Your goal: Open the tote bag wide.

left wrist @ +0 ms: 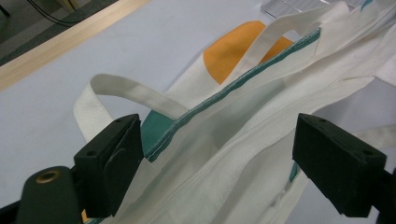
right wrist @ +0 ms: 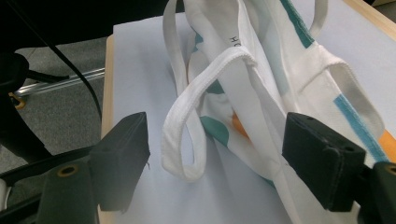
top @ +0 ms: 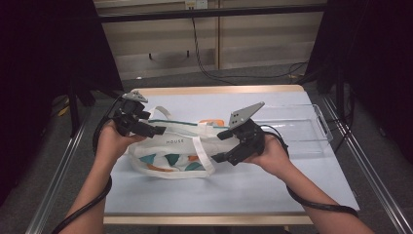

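- The main risk I judged: the left gripper [top: 154,129] had its jaws wide at the mouth of the tote bag [top: 176,152], and a close from there could have caught only one cloth layer or the teal-trimmed edge [left wrist: 224,95], so the mouth would have collapsed shut instead of being spread.
- A second risk: the soft cloth could have slid off the pads under any pull, since nothing was pinched at either end.
- A third: the right gripper [top: 221,145] could have snagged the loose white handle loop [right wrist: 184,135] instead of the bag body, dragging the bag across the table [top: 253,185] toward the clear tray [top: 325,130] at its 2 o'clock.
- In the left gripper view, the bag's open rim ran between the two black pads, from 7 o'clock up to 1 o'clock; the left pad [left wrist: 116,158] lay just beside the teal trim, whether touching I could not tell.
- In the right gripper view, the jaws stood wide too, gripping nothing; the handle loop hung between them, nearer the left pad [right wrist: 122,154], while the bag body reached toward the right pad [right wrist: 322,156].
- In the high view the bag lay flat at the table's middle, the left gripper at its 9 o'clock end, the right at its 3 o'clock end.
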The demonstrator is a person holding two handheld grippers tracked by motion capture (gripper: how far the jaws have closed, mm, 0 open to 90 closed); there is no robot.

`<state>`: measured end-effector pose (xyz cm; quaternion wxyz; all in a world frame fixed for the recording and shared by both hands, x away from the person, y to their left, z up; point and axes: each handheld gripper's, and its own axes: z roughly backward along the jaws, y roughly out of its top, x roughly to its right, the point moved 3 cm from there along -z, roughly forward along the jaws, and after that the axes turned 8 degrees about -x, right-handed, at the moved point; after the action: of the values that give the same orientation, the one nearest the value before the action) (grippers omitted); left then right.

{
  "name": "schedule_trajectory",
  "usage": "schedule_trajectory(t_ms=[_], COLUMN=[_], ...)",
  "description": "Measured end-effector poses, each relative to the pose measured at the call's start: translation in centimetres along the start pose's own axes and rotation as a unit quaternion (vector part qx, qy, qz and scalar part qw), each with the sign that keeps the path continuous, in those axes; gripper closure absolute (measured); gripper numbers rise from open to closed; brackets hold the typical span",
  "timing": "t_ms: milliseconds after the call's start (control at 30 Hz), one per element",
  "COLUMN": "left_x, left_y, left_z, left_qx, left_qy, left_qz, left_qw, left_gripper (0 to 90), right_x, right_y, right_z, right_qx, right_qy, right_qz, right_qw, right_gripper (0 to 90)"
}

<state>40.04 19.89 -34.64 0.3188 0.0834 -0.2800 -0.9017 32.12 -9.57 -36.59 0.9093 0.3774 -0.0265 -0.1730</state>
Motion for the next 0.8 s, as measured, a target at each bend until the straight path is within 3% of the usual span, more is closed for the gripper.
schedule_trajectory(t_ms=[700, 800], left_x=[-0.17, -0.35], left_y=[-0.19, -0.33], left_z=[-0.08, 0.1], left_qx=[0.001, -0.004], left_qy=[0.001, 0.003], left_qz=[0.007, -0.001], left_qw=[1.0, 1.0], left_gripper=[17.1, 17.4], right_x=[0.12, 0.12], right_y=[0.32, 0.23], right_z=[0.27, 0.5], right_qx=[-0.006, -0.006], right_qy=[-0.009, -0.012], right_qz=[0.006, 0.003], right_qw=[0.9999, 0.9999], right_gripper=[22.4, 22.4])
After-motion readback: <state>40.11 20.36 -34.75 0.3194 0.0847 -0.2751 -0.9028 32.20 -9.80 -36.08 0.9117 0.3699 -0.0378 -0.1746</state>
